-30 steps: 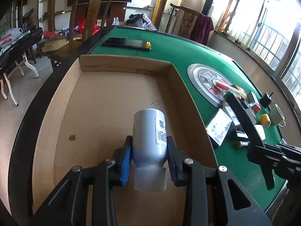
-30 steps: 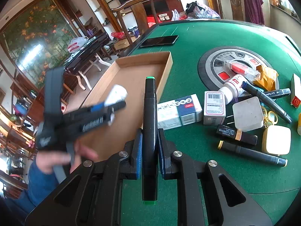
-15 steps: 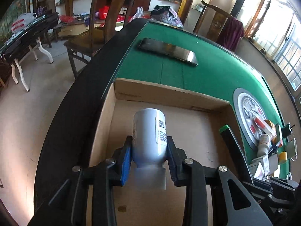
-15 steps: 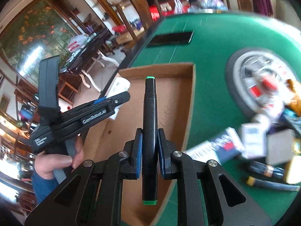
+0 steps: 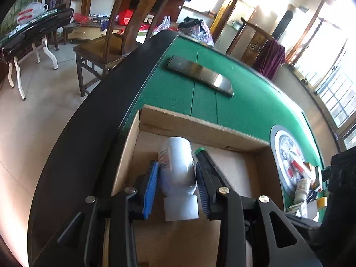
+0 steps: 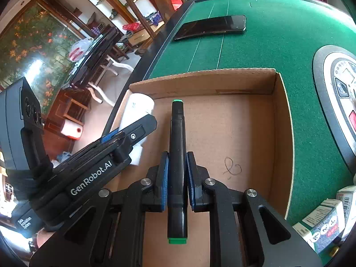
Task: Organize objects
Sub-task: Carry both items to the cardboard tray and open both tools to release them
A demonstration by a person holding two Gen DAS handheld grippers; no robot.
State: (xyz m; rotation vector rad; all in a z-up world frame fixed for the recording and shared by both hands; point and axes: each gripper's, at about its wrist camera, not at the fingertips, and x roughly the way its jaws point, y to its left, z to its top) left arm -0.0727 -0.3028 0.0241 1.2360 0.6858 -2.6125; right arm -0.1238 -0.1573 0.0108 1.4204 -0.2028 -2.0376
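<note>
You are at the placing step: both items are over the cardboard box (image 6: 281, 120), and neither reads as released. Your left gripper (image 5: 176, 178) has its blue pads against both sides of a white bottle (image 5: 178, 166), though a slight gap shows at the left pad, so the clamp may be loosening; I cannot confirm it. The bottle lies lengthwise along the fingers, its cap end toward you and its rounded base toward the far wall, in the far left corner of the box. Whether it rests on the box floor or hangs just above it cannot be told. Your right gripper (image 6: 176, 173) is clamped on a black marker (image 6: 177, 155) with green ends, held lengthwise and pointing at the far wall, just right of the bottle. In the left wrist view the marker's green tip sits beside the bottle's base; contact cannot be determined. In my judgement the next move calls for lowering each item flat onto the box floor, parallel to the left wall, then opening the jaws and withdrawing straight back. The bottle is smooth, cylindrical and printed with a label, so expect it to roll once freed. A phone (image 6: 211, 26) lies on the green table (image 6: 278, 35) beyond the box, clear of the work.
</note>
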